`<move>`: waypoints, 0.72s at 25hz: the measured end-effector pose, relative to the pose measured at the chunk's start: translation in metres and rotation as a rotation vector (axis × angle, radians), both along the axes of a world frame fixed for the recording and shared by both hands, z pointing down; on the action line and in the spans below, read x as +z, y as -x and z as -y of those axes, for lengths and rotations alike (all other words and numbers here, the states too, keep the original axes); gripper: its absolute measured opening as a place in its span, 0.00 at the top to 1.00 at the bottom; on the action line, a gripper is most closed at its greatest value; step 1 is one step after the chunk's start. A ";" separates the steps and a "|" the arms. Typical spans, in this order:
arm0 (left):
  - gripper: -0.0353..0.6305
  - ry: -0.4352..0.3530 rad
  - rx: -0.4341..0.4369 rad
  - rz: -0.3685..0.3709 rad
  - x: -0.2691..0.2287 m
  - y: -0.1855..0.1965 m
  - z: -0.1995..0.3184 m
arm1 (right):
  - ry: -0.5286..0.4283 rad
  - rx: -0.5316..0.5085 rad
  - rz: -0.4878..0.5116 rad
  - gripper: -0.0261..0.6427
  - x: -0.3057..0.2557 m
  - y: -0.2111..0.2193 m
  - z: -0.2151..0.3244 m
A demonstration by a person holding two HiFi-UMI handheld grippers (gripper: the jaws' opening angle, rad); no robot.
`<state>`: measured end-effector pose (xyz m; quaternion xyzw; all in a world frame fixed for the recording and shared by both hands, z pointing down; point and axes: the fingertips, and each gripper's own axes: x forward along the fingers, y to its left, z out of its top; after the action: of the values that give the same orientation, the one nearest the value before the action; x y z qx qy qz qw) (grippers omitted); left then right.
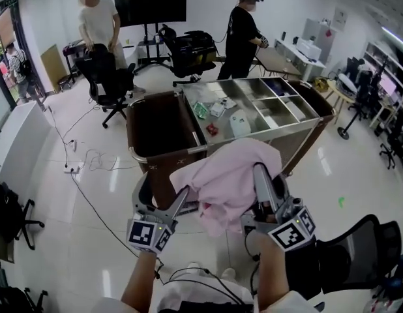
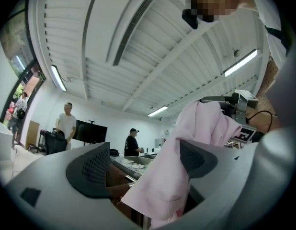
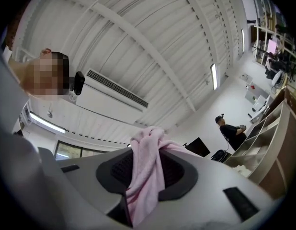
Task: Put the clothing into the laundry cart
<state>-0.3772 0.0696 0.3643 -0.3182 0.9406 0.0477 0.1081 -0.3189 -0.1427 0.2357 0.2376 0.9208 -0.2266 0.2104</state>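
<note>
Laundry run: the right gripper is clenched on a bunched fold of a pink garment, held up on the near side of the laundry cart. The left gripper stands with its jaws apart, the cloth draped against one jaw but not pinched. The garment hangs between the two tools, clear of the floor and short of the cart's dark bag compartment at the left; a steel tray fills the right. The cloth looks light, soft and limp, and it is likely to slide off an unclamped jaw. A firm pinch on a gathered fold near its top would probably hold best.
</note>
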 end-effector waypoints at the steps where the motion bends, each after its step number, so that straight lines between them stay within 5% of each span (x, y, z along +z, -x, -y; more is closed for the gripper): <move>1: 0.29 -0.005 -0.021 -0.001 0.000 0.005 -0.014 | -0.004 -0.020 -0.002 0.78 -0.001 0.012 -0.013; 7: 0.29 -0.029 -0.158 -0.013 0.007 0.029 -0.088 | -0.018 -0.141 -0.002 0.78 -0.010 0.084 -0.083; 18: 0.29 -0.019 -0.295 -0.033 0.007 0.122 -0.126 | -0.127 -0.248 0.023 0.77 -0.012 0.258 -0.161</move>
<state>-0.4993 0.1956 0.3712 -0.1745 0.9783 0.0454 0.1016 -0.5769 0.0179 0.2235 0.3649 0.8944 -0.1896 0.1758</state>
